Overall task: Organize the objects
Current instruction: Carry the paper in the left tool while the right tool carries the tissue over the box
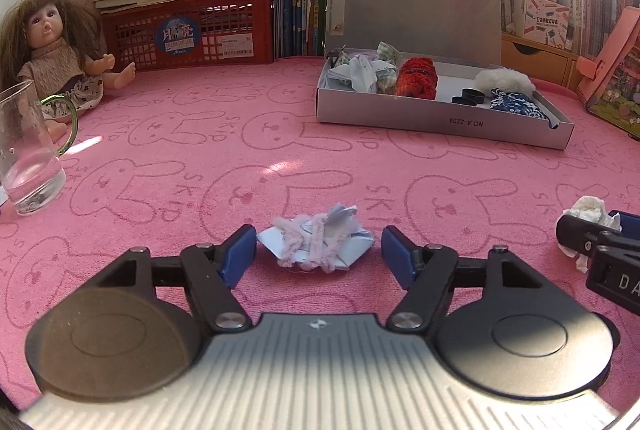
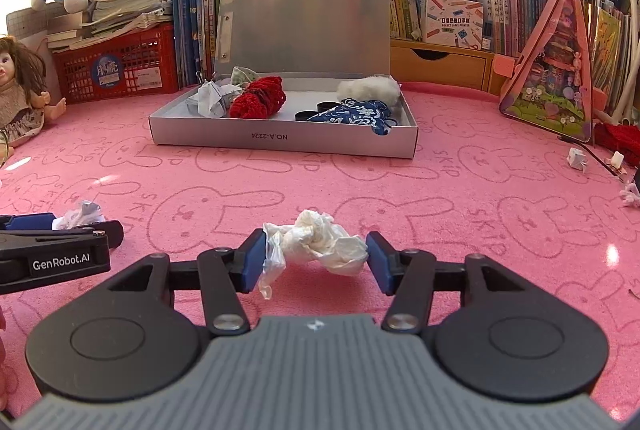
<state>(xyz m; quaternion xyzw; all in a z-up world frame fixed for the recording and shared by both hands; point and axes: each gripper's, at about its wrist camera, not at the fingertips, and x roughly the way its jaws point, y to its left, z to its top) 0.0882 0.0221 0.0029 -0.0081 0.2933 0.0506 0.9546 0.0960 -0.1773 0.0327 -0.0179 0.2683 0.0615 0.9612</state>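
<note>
My left gripper [image 1: 318,254] is open, its blue pads on either side of a folded white paper with pink yarn [image 1: 318,244] lying on the pink mat. My right gripper [image 2: 316,260] stands around a crumpled white tissue [image 2: 320,246], both pads touching its ends; the tissue rests on the mat. An open grey box [image 2: 280,144] stands farther back and holds crumpled paper [image 2: 212,96], a red knitted piece [image 2: 260,98], a blue patterned cloth [image 2: 352,114], white fluff [image 2: 368,88] and black rings [image 2: 306,115]. The box also shows in the left wrist view [image 1: 440,118].
A glass mug [image 1: 28,150] and a doll [image 1: 52,50] are at the left. A red basket [image 1: 192,30], books and plush toys line the back. A pink triangular toy case [image 2: 552,70], small paper scraps [image 2: 578,158] and red yarn [image 2: 620,138] lie at the right.
</note>
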